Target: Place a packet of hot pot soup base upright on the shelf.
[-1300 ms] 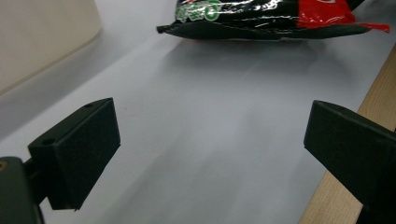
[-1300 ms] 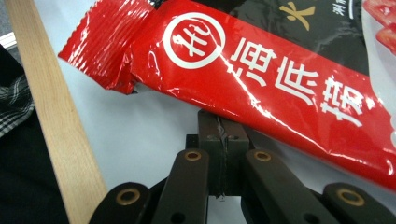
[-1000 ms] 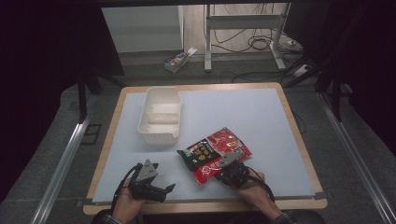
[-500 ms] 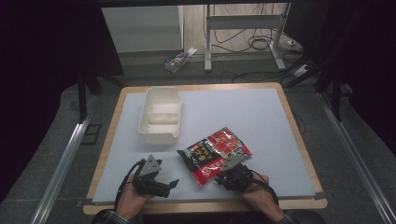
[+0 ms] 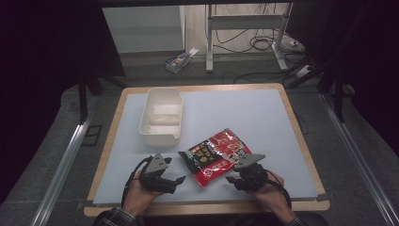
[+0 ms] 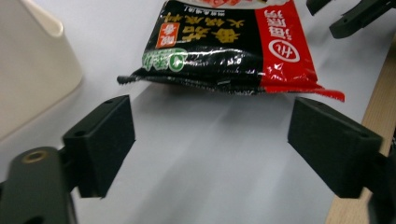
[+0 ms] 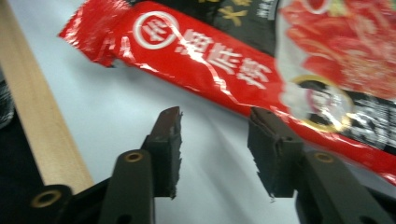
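A red and black snack packet (image 5: pixel 218 157) lies flat on the table (image 5: pixel 244 113), near its six o'clock edge. At ten o'clock from the packet sits a white tub (image 5: pixel 161 116), just apart from it. The left gripper (image 5: pixel 176 180) rests at the packet's eight o'clock, jaws spread wide with nothing between them. The right gripper (image 5: pixel 230 179) sits at the packet's five o'clock, jaws narrowly parted and empty, close to the packet's red edge (image 7: pixel 210 60).
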Available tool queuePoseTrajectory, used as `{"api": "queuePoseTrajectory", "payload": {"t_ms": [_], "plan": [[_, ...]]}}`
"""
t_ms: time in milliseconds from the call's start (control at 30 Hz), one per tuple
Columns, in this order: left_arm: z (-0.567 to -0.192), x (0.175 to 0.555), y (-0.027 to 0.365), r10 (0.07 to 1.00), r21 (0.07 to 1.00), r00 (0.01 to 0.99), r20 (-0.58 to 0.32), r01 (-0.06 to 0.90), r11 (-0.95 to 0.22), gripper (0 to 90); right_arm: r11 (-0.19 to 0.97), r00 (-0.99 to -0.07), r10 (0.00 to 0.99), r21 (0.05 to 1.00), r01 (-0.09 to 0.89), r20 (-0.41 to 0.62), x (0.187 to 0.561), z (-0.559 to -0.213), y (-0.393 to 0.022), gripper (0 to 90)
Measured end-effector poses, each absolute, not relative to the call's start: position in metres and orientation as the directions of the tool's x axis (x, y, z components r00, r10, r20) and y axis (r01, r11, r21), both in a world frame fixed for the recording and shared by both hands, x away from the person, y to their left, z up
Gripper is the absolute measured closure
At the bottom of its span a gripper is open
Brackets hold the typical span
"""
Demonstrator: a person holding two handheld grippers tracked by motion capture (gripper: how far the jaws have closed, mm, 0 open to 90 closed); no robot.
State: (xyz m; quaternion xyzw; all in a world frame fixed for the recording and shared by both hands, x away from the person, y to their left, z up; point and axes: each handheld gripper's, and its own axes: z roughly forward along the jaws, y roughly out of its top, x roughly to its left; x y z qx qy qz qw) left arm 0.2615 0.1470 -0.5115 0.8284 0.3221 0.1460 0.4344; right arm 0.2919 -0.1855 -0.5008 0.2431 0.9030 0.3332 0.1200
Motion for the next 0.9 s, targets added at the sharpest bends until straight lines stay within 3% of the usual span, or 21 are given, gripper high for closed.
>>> {"api": "queuePoseTrajectory", "payload": {"t_ms": [267, 700, 900], "plan": [[-0.509, 0.276, 0.137, 0.637, 0.833, 0.769, -0.057, 0.389, -0.394, 38.4, 0.624, -0.817, 0.57, 0.69, 0.366, -0.082, 0.301, -0.498, -0.202, 33.0], [-0.512, 0.299, 0.108, 0.579, 0.821, 0.814, -0.038, 0.356, -0.447, 89.5, 0.587, -0.804, 0.591, 0.72, 0.37, -0.069, 0.313, -0.499, -0.22, 6.9], [-0.517, 0.308, 0.094, 0.57, 0.809, 0.821, -0.033, 0.357, -0.467, 89.8, 0.591, -0.799, 0.595, 0.723, 0.359, -0.089, 0.314, -0.499, -0.221, 1.8]]}}
